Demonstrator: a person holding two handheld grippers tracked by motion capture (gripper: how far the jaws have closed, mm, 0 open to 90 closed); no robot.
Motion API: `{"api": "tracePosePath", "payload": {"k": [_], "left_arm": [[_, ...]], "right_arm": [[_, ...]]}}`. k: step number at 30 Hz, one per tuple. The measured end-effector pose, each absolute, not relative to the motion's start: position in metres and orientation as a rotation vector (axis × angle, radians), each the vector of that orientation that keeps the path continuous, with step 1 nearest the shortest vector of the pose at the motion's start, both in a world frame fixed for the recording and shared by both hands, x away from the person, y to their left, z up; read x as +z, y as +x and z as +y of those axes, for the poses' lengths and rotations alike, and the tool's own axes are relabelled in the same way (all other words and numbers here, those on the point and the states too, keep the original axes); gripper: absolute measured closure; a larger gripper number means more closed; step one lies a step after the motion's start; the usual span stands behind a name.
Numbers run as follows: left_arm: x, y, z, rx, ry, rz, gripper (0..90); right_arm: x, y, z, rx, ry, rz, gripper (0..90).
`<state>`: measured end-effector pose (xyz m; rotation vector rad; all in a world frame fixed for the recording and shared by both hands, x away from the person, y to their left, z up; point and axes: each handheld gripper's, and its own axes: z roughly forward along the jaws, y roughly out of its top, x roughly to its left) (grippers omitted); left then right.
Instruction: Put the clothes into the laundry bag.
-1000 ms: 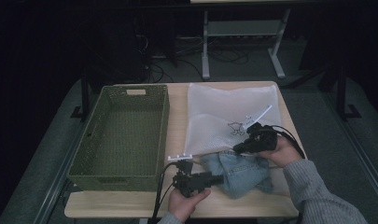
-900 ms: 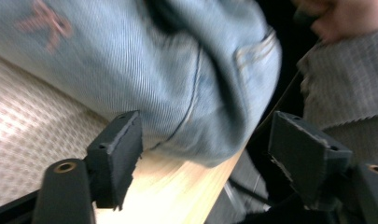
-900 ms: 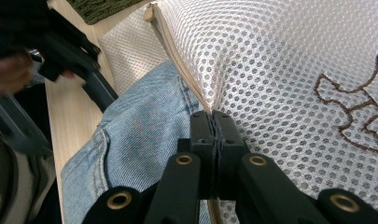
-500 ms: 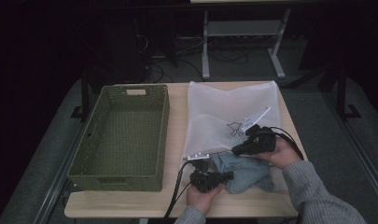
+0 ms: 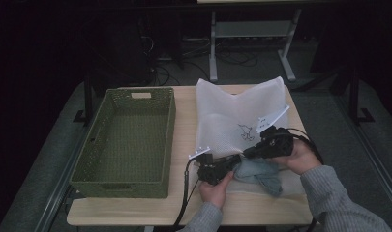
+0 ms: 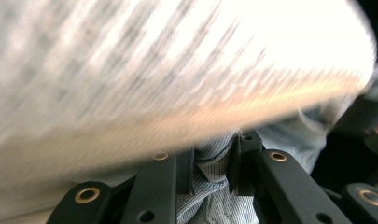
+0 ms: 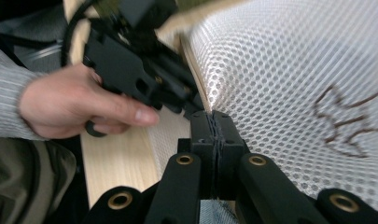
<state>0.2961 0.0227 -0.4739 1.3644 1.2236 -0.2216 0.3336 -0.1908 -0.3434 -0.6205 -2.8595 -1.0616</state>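
Denim [image 6: 210,196] sits pinched between the fingers of our left gripper [image 5: 234,162], which have just been closing on a fold of this blue cloth. We keep the cloth low on the bench [image 5: 184,121], at the near edge of the white mesh bag [image 5: 232,116]. Our right gripper [image 5: 249,152] has its fingers pressed together on that bag's edge, just beside the left one. A green basket [image 5: 130,140] stands on the left part of the bench, apart from both hands.
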Motion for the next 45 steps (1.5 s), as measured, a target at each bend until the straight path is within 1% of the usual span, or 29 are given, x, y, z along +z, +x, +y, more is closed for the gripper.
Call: {"api": "tracePosePath", "payload": {"k": [2, 3, 4, 6, 8, 10, 13, 19, 21, 23, 24, 25, 26, 29, 31, 32, 37, 42, 44, 45], "left_arm": [[-0.477, 0.293, 0.023, -0.206, 1.405, 1.235, 72.3], [-0.479, 0.291, 0.025, -0.211, 1.419, 1.240, 69.5], [-0.480, 0.289, 0.028, -0.229, 1.427, 1.242, 64.9], [-0.480, 0.283, 0.032, -0.241, 1.474, 1.236, 52.6], [-0.479, 0.278, 0.036, -0.245, 1.512, 1.219, 44.5], [-0.479, 0.277, 0.039, -0.276, 1.534, 1.203, 40.9], [-0.477, 0.273, 0.039, -0.267, 1.585, 1.170, 37.2], [-0.485, 0.270, 0.031, -0.317, 1.659, 1.154, 36.0], [-0.488, 0.272, 0.026, -0.338, 1.648, 1.162, 36.9], [-0.489, 0.273, 0.024, -0.345, 1.641, 1.164, 41.1], [-0.492, 0.276, 0.021, -0.358, 1.625, 1.173, 41.1], [-0.493, 0.277, 0.020, -0.368, 1.610, 1.180, 47.2], [-0.494, 0.279, 0.018, -0.368, 1.591, 1.181, 51.6], [-0.493, 0.280, 0.015, -0.332, 1.566, 1.162, 68.6], [-0.490, 0.282, 0.013, -0.312, 1.554, 1.153, 76.7], [-0.488, 0.282, 0.013, -0.300, 1.549, 1.146, 78.4], [-0.478, 0.284, 0.015, -0.289, 1.471, 1.149, 79.8], [-0.474, 0.286, 0.013, -0.260, 1.434, 1.164, 79.7], [-0.476, 0.285, 0.013, -0.252, 1.450, 1.165, 79.1], [-0.478, 0.284, 0.014, -0.249, 1.465, 1.163, 78.6]], "right_arm": [[-0.362, 0.338, -0.189, -1.005, -0.641, -2.857, 88.4], [-0.368, 0.339, -0.189, -1.000, -0.649, -2.848, 88.4], [-0.372, 0.340, -0.190, -1.004, -0.655, -2.837, 88.4], [-0.376, 0.342, -0.191, -1.003, -0.665, -2.826, 88.4], [-0.376, 0.342, -0.190, -0.998, -0.660, -2.834, 88.4], [-0.376, 0.342, -0.188, -0.996, -0.652, -2.841, 88.4], [-0.375, 0.343, -0.187, -0.992, -0.653, -2.847, 88.4], [-0.372, 0.346, -0.187, -1.004, -0.657, -2.846, 88.3], [-0.372, 0.347, -0.186, -1.004, -0.654, -2.846, 88.3], [-0.372, 0.347, -0.185, -1.001, -0.654, -2.847, 88.3], [-0.372, 0.347, -0.184, -0.999, -0.651, -2.849, 88.2], [-0.372, 0.347, -0.183, -0.999, -0.647, -2.849, 88.2], [-0.372, 0.347, -0.183, -1.000, -0.645, -2.849, 88.2], [-0.373, 0.346, -0.183, -1.008, -0.640, -2.848, 88.2], [-0.372, 0.345, -0.184, -1.017, -0.637, -2.844, 88.3], [-0.371, 0.344, -0.184, -1.023, -0.636, -2.843, 88.3], [-0.358, 0.336, -0.190, -1.076, -0.611, -2.842, 88.4], [-0.339, 0.326, -0.193, -1.117, -0.575, -2.857, 88.4], [-0.339, 0.324, -0.193, -1.120, -0.571, -2.857, 88.3], [-0.345, 0.326, -0.194, -1.106, -0.588, -2.857, 88.4]]}}
